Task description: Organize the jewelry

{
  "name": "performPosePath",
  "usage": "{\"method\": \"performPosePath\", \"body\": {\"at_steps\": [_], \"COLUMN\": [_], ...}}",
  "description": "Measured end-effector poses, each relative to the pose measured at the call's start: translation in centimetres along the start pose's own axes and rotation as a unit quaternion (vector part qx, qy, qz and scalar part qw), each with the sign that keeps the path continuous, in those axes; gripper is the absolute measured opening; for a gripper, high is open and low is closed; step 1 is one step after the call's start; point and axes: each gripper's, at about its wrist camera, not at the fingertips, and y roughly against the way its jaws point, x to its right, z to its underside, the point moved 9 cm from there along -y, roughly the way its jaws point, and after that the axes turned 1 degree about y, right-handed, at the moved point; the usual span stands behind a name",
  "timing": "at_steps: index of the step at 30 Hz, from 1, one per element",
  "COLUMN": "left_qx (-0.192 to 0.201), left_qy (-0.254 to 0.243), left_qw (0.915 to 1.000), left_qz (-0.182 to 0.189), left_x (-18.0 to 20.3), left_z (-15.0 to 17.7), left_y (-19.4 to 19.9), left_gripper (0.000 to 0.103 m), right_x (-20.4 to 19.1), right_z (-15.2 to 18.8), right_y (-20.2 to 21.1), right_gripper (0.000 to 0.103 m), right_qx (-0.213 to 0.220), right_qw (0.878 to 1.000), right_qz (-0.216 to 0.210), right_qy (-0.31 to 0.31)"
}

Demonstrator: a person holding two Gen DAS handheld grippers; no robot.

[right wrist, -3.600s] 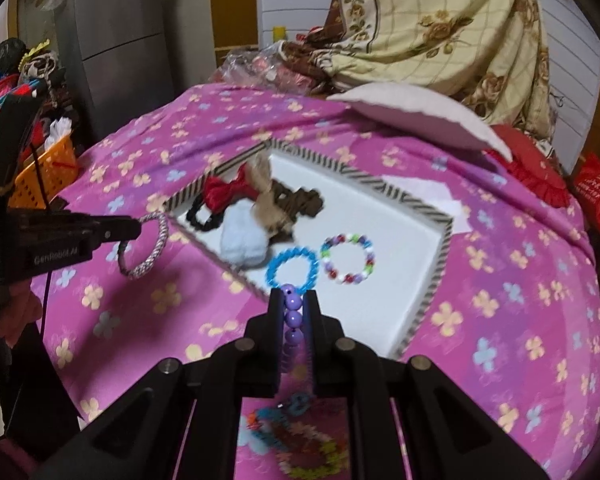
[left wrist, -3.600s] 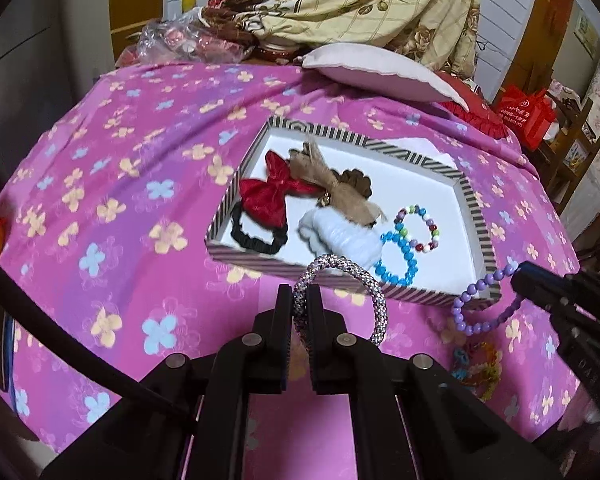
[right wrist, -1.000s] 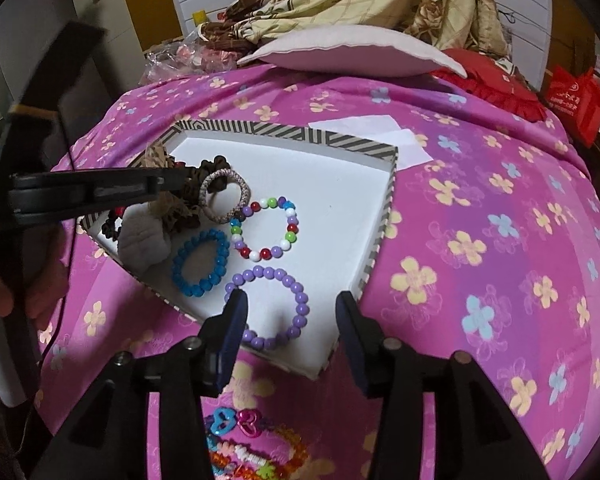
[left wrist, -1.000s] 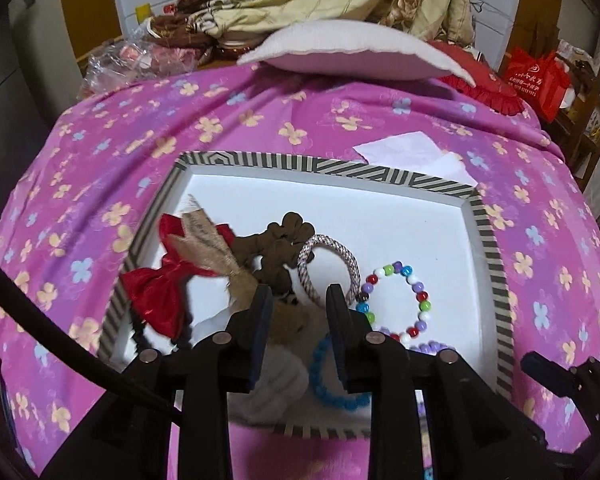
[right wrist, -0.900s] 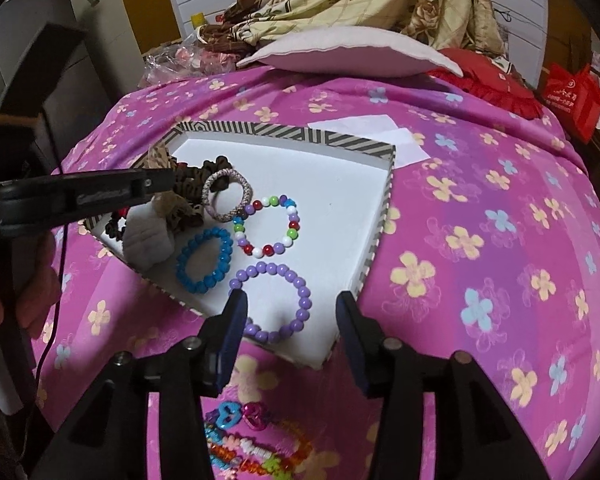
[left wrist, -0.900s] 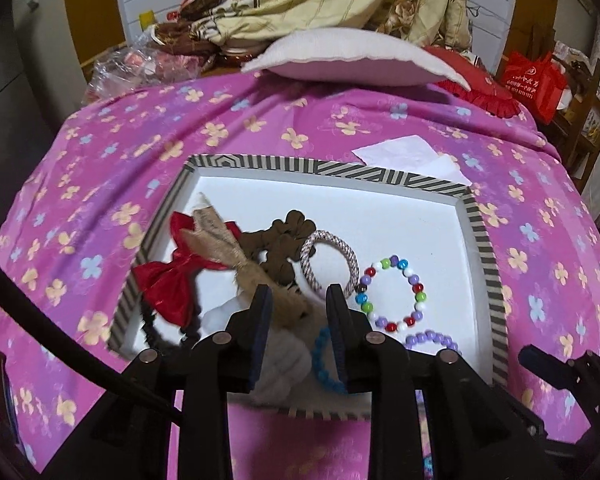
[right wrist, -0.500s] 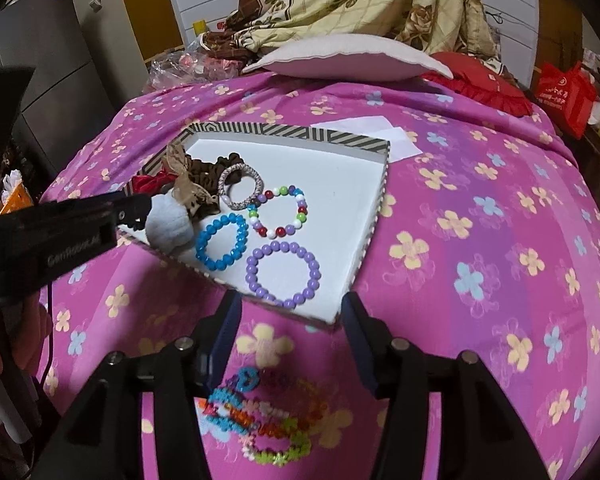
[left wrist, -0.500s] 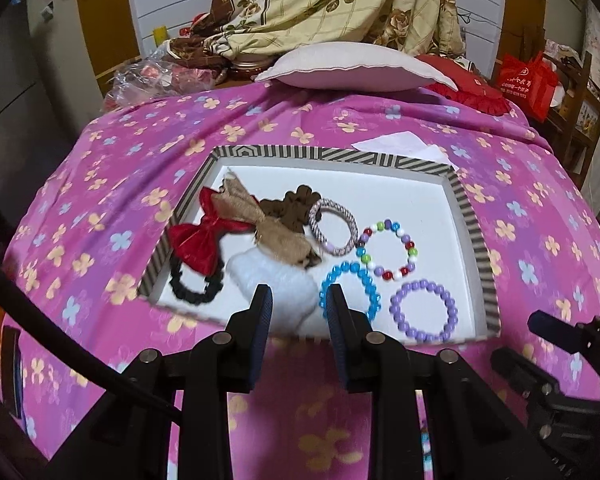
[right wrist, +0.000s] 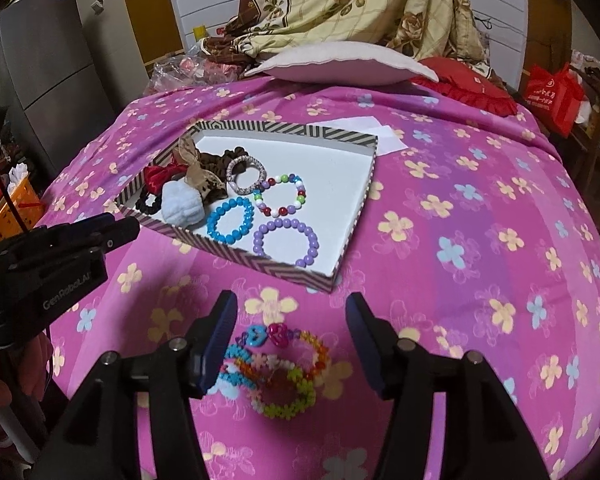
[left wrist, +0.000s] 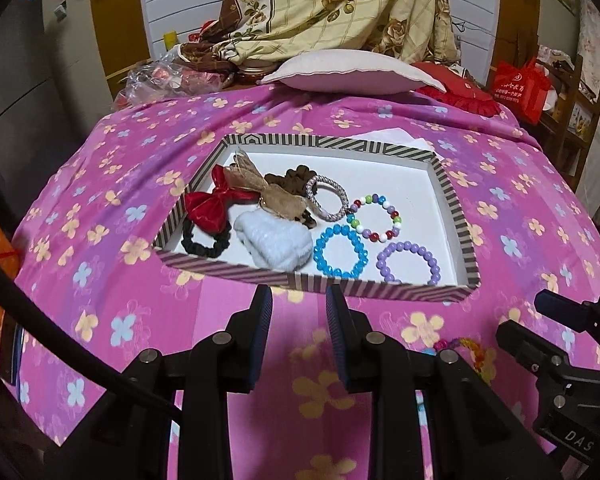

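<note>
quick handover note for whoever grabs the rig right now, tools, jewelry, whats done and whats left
Left tool: open, empty, just short of the striped shallow box.
Right tool: open, empty, over the pile of colourful plastic bead bracelets on the pink floral cloth.
Done: purple bead bracelet, blue bead bracelet, multicolour bead bracelet and silver woven hair tie lie in the box.
Left: the pile outside the box.

Both bracelets got dropped in the tray [left wrist: 315, 282]: silver bangle [left wrist: 327, 197], purple beads [left wrist: 407, 263]. Left gripper [left wrist: 298, 300] and right gripper [right wrist: 288, 308] now empty, open, pulled back
</note>
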Motion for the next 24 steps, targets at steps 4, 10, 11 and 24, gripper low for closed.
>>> {"method": "performPosePath", "body": {"at_steps": [4,10,11,24], "left_qx": [0.0,0.006,0.007,0.008], "left_qy": [-0.002,-0.006,-0.006,-0.012], "left_qw": [1.0,0.9999,0.9999,0.9998], "left_qz": [0.002,0.006,0.007,0.01], "left_x": [0.4,0.9,1.0,1.8], "left_z": [0.8,1.6,1.8,2.7], "left_y": [0.6,1.7,1.9,2.9], "left_gripper": [0.04,0.04,0.04,0.04], "right_x": [0.0,0.1,0.2,1.4], "right_z": [0.6,1.4,1.5,3.3], "right_y": [0.7,1.8,2.0,3.2], "right_gripper": [0.059,0.059,0.059,0.059], "right_qx": [0.002,0.005,0.006,0.003], "right_qw": [1.0,1.0,1.0,1.0], "right_qz": [0.001,0.004,0.004,0.012], "right_qy": [-0.003,-0.003,-0.005,-0.012]}}
